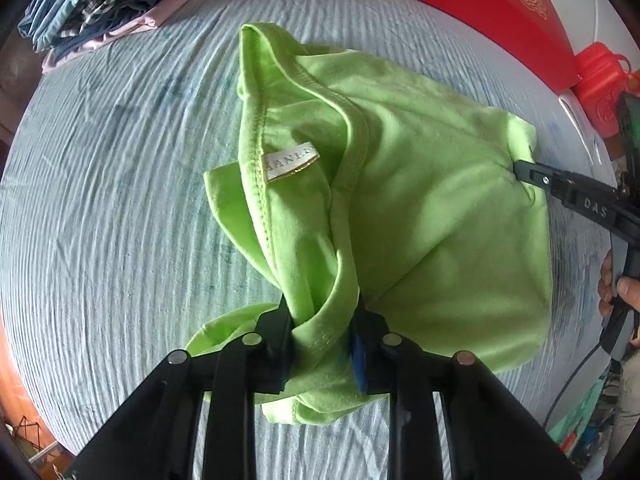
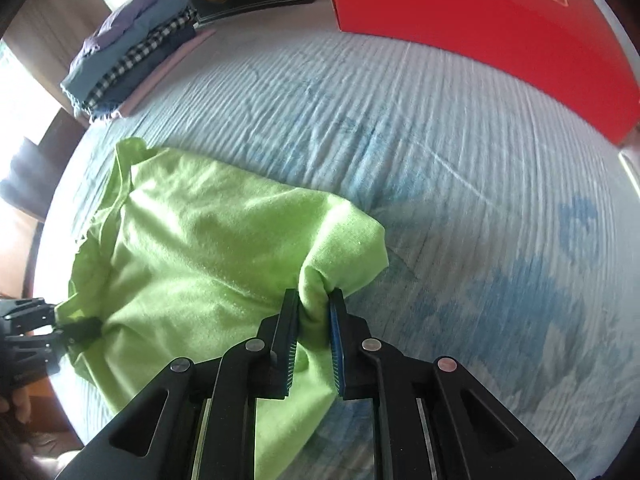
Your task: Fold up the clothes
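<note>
Left gripper (image 1: 322, 320) clamped on green shirt (image 1: 420, 208); right gripper (image 2: 314, 308) clamped on its edge

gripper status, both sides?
Left tongs: closed on the lime-green cotton shirt, near its collar.
Right tongs: closed on the same shirt's edge.

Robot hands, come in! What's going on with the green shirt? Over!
Left gripper shut on green shirt. Right gripper shut on its other edge. Shirt bunched on the bedsheet. Nothing in the way.
</note>
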Action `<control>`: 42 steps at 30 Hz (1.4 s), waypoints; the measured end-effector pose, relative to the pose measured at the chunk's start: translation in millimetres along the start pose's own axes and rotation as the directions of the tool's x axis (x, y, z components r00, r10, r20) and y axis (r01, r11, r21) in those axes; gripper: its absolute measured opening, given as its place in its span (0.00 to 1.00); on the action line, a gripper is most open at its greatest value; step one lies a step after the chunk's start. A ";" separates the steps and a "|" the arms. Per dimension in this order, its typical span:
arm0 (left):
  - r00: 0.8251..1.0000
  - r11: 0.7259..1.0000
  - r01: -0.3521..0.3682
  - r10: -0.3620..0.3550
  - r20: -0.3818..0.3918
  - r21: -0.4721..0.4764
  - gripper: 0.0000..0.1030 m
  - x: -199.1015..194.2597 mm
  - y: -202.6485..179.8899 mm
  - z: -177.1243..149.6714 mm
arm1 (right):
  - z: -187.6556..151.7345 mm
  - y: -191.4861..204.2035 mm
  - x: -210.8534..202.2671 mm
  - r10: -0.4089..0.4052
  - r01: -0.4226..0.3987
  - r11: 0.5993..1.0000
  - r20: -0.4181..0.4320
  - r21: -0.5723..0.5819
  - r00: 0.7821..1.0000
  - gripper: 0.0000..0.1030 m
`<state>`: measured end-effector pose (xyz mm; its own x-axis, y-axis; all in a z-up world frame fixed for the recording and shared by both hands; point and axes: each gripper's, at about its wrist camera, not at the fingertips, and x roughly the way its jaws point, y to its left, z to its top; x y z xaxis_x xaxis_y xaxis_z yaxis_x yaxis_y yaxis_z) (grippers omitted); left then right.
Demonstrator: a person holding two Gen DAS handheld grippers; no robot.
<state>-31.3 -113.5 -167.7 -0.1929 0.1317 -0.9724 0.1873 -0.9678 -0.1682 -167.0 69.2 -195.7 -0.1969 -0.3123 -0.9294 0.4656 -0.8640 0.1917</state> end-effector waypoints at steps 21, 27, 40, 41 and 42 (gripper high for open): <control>0.968 0.996 0.091 -0.086 0.237 -0.010 0.16 -129.0 0.1 49.9 | 27.7 10.9 -95.2 0.169 -0.162 0.985 0.187 -0.054 0.968 0.10; 0.932 0.995 0.092 -0.096 0.350 0.028 0.16 -199.6 53.2 74.8 | 74.8 52.8 -155.5 0.193 -0.155 0.976 0.276 -0.153 0.942 0.10; 0.849 0.997 -0.040 -0.005 0.528 0.073 0.16 -378.1 247.8 214.0 | 277.9 255.2 -222.2 0.286 -0.179 0.951 0.494 -0.253 0.821 0.10; 0.853 0.997 -0.029 -0.013 0.522 0.072 0.17 -376.8 266.0 227.0 | 292.1 263.6 -219.7 0.304 -0.205 0.948 0.500 -0.243 0.811 0.10; 0.857 0.997 -0.019 -0.020 0.516 0.071 0.17 -374.3 282.7 239.1 | 307.3 270.9 -213.4 0.321 -0.233 0.945 0.504 -0.230 0.802 0.10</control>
<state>-136.5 -487.8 187.5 -0.6655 0.0216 -0.7461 0.1224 -0.9829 -0.1377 -264.1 -219.6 151.4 -0.4437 -0.7266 -0.5246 0.6842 -0.6527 0.3254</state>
